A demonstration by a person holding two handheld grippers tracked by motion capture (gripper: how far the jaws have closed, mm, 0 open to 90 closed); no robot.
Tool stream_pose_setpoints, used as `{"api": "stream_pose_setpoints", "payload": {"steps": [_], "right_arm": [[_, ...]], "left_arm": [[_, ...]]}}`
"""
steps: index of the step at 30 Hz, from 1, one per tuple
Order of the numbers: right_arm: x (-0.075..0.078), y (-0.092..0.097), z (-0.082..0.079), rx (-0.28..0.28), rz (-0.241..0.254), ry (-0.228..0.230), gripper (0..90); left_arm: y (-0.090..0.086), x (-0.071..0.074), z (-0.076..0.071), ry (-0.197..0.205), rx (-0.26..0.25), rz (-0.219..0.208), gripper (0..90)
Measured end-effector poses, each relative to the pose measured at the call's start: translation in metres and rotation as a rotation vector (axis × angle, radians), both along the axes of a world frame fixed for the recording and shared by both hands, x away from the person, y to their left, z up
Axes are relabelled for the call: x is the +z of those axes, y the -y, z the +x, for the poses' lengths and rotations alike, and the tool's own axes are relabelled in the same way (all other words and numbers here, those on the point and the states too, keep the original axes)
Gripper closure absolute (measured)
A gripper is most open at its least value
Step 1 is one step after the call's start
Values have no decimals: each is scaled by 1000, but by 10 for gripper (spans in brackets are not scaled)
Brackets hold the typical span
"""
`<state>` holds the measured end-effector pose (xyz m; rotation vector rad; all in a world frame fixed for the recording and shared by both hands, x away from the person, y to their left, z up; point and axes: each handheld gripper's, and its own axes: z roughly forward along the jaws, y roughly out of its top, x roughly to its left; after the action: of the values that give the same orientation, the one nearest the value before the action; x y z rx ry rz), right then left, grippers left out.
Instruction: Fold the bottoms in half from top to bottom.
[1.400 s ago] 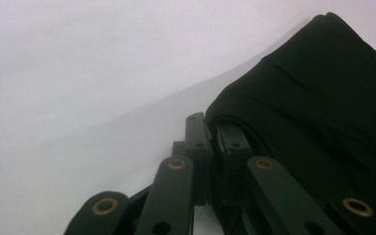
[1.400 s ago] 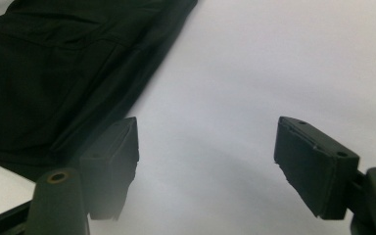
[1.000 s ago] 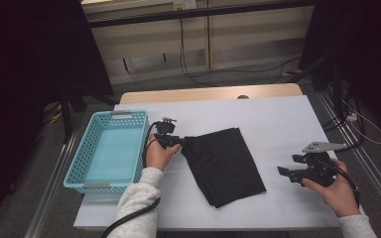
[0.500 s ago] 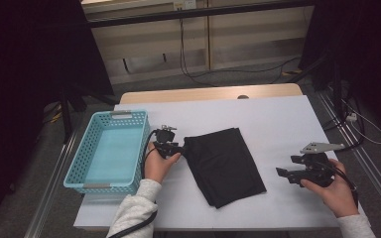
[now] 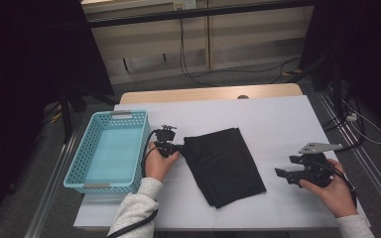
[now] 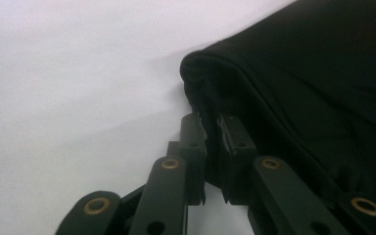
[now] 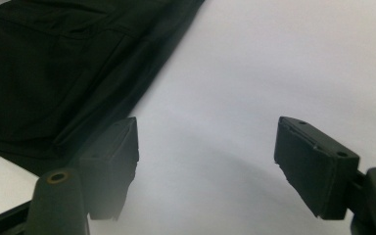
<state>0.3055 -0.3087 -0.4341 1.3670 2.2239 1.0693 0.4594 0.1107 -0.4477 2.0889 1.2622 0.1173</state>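
On the white tabletop [image 5: 278, 124], the left tool [image 6: 213, 129] has just closed, pinching the black cloth's [image 5: 223, 163] corner; the right tool [image 7: 205, 161] hovers wide open, holding nothing

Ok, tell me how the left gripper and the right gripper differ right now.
The left gripper has its jaws just closed on the corner of the black cloth; the right gripper stands open with nothing between its jaws. The left sits at the cloth's edge, the right apart from it over the bare white table. Both are hand-held with black jaws.
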Motion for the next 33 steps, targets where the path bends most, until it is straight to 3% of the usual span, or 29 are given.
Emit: {"api": "stream_pose_setpoints", "payload": {"steps": [12, 16, 19, 26, 33], "right_arm": [[-2, -11, 1, 18, -14, 6, 245], [-2, -16, 1, 6, -20, 10, 246], [-3, -17, 1, -11, -11, 14, 243], [-5, -31, 1, -19, 24, 26, 234], [-7, -46, 1, -10, 13, 21, 225]], "left_arm": [[2, 8, 21, 28, 58, -10, 844], [3, 7, 20, 54, 47, -2, 831], [-1, 7, 18, 106, 60, 39, 699], [-9, 13, 9, 121, 51, 46, 393], [-12, 15, -4, 133, 19, 55, 252]]}}
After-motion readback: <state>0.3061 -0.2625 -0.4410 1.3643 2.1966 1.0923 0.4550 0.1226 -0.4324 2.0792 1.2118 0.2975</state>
